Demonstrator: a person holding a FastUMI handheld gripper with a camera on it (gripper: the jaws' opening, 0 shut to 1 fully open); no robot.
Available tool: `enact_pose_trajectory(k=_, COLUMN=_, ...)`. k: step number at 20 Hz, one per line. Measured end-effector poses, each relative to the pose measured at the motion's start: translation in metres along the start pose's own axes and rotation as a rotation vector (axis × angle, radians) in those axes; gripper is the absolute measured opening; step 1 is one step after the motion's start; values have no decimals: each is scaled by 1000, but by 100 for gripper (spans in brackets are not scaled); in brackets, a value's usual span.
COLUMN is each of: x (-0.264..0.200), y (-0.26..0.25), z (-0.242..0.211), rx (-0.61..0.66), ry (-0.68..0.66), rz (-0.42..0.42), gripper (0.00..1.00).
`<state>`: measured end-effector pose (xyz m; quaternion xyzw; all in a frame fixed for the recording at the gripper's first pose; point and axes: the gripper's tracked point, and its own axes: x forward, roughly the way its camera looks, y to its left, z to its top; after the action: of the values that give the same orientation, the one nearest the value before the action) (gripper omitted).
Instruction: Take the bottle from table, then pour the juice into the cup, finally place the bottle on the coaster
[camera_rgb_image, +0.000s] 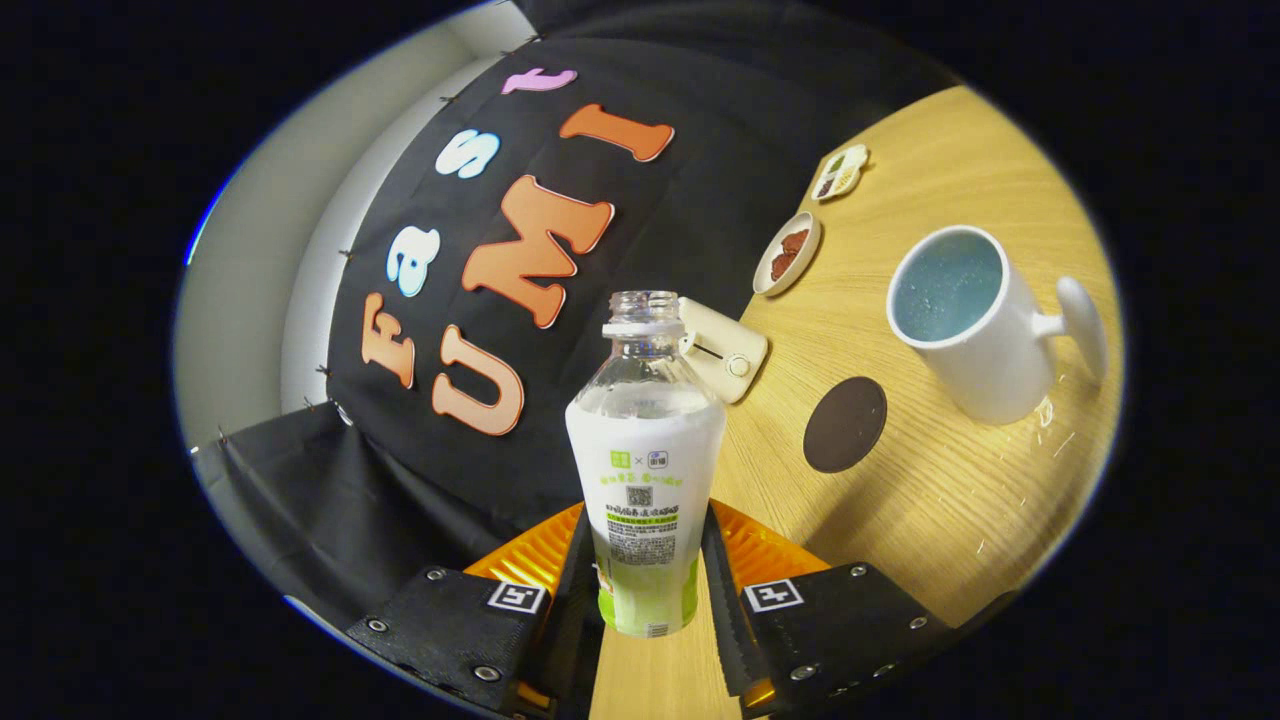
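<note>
Wooden table (930, 520) takes up the scene beyond the fingers, seen at a strong slant because the gripper is rolled to one side; black cloth wall behind it. Gripper (648, 590): its two black toothed fingers, orange behind them, stand either side of the bottle's lower body and appear clamped on it, both pads against the label. Bottle (648, 480) sits between the fingers, cap off, neck open and clear, white label over most of the body, green band at the base; no liquid level can be made out through the label. It looks lifted clear of the table, held low on the body so the open mouth points ahead. White cup (975, 320) stands well beyond the fingers, handle turned away from the bottle, bluish contents with bubbles inside; a few pale flecks lie on the wood at its foot, nature unclear. Dark round coaster (845, 424) lies bare between bottle and cup, near the cup, so the set-down is a short move. Judged stage: pour likely done or nearly, placing not yet done. Cream-coloured small device (722, 350) rests behind the bottle neck. Two small snack dishes (790, 252) further back by the wall, out of the working path.
</note>
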<state>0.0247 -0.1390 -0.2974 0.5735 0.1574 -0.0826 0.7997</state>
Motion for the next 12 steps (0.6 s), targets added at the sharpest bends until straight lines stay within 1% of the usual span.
enact_pose_trajectory(k=2, x=0, y=-1, z=5, rx=105, ry=-22, rz=13, gripper=57)
enact_pose_trajectory(k=4, x=0, y=-1, z=10, rx=180, ry=-48, rz=19, gripper=58)
enact_pose_trajectory(k=7, x=1, y=-5, z=14, rx=230, ry=-61, rz=9, gripper=57)
enact_pose_trajectory(k=12, x=-2, y=-7, z=23, rx=363, ry=-88, rz=21, gripper=57)
